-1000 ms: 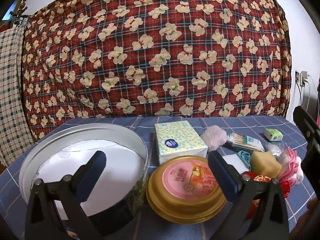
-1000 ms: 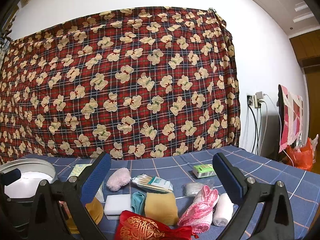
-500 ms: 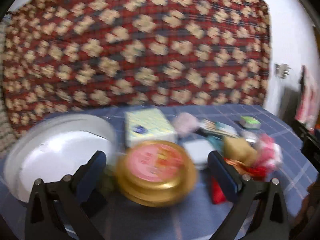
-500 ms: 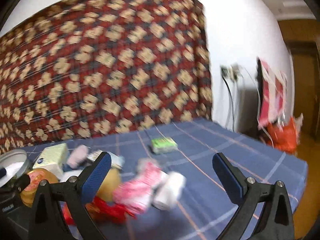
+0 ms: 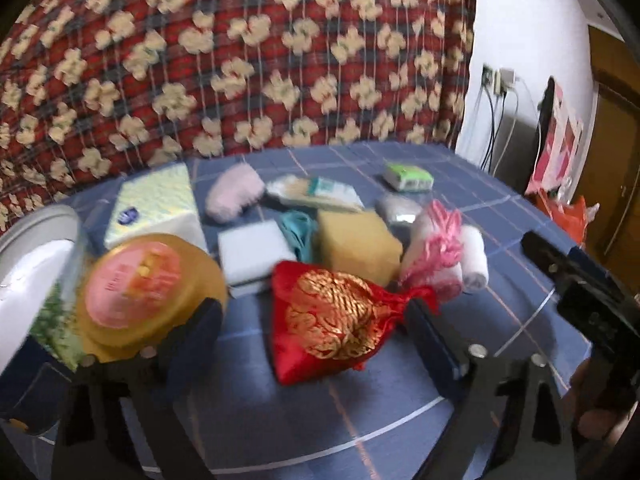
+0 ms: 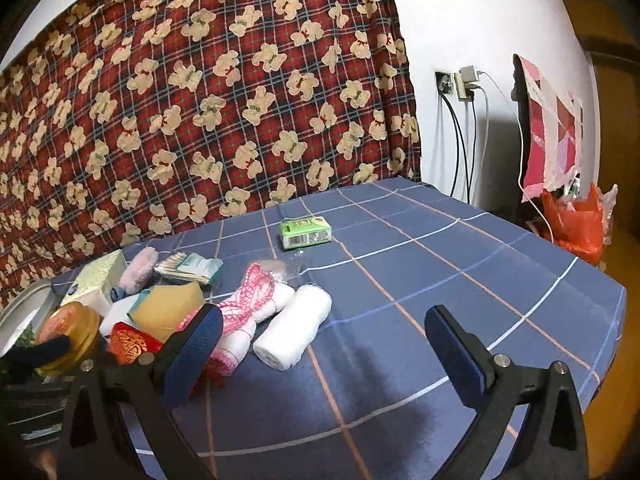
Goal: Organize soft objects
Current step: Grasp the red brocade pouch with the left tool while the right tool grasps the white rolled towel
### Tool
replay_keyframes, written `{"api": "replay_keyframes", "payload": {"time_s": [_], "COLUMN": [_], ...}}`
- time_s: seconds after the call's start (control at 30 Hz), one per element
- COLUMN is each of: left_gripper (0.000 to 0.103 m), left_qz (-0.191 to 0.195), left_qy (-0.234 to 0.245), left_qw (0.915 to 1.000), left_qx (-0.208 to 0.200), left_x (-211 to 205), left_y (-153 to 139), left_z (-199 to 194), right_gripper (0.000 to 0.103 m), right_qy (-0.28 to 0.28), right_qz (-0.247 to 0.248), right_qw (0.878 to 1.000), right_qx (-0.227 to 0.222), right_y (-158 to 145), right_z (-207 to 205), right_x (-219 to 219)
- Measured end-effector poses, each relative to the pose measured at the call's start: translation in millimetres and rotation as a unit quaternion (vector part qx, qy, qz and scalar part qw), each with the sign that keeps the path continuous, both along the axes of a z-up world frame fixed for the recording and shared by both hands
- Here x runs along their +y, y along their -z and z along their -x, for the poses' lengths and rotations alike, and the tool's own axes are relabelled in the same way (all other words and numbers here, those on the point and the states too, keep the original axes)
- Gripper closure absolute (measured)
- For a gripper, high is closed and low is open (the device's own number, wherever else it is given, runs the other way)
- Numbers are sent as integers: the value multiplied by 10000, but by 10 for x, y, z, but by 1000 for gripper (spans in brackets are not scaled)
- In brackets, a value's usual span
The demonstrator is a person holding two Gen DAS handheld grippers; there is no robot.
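- The left gripper (image 5: pixel 316 336) tilts down over the table (image 5: pixel 280 420), and its jaws are closing from wide apart. The red pouch (image 5: pixel 332 320) lies in the gap between the fingers, but the pads do not press on it.
- The right gripper (image 6: pixel 324 344) points slightly down at bare blue cloth. Its jaws stand wide apart and hold nothing; its left finger (image 6: pixel 192 356) overlaps the pink knitted piece (image 6: pixel 244 312) in that view.
- The pouch is shiny red satin with gold embroidery, cinched at one end, and lies at the near edge of the heap.
- Behind it sit a tan sponge block (image 5: pixel 358 240), a flat white block (image 5: pixel 252 254) and a teal strip (image 5: pixel 298 232) between the two.
- To the right of the sponge the pink knitted piece rests against a white roll of gauzy cloth (image 6: pixel 294 332).
- Farther back lie a fluffy pink pad (image 5: pixel 234 192), a clear bag of cotton swabs (image 6: pixel 188 268), and a green packet (image 6: pixel 306 232) set apart from the rest.
- At the left are a soft tissue pack (image 5: pixel 156 208) with a blue logo, a round gold tin (image 5: pixel 148 292) with a pink lid, and a large metal tin (image 5: pixel 36 240).
- The writing on the labels is too blurred to read.
- The tablecloth is blue with thin white and orange lines; a red plaid sheet with teddy bears (image 6: pixel 208 100) hangs behind.
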State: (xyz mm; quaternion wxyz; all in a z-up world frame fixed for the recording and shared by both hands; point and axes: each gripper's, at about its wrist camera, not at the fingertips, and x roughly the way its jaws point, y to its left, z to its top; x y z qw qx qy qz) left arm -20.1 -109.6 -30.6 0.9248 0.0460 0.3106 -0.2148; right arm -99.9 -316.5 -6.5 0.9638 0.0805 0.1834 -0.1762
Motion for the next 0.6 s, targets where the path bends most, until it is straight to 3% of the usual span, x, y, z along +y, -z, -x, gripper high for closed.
{"api": "replay_keyframes", "payload": {"time_s": [0.1, 0.23, 0.47, 0.6], "left_gripper": [26, 34, 26, 26], "left_qz": [-107, -138, 120, 227], "left_qy": [8, 13, -95, -163], "left_qw": [9995, 9978, 9920, 9898], "left_qx": [299, 650, 1251, 1398], "left_x": [-109, -177, -165, -148], "left_y": [77, 167, 252, 249], "left_z": [-98, -222, -382, -424], "right_gripper": [2, 34, 35, 35], "right_qy": [-54, -71, -203, -308], "right_qz": [34, -296, -1424, -1647], "right_qw": [10000, 9990, 9848, 9761], "right_qx": [74, 340, 969, 1384], "right_y": [-1, 15, 198, 309], "right_z": [-33, -156, -569, -798], "right_x": [-16, -150, -370, -349]}}
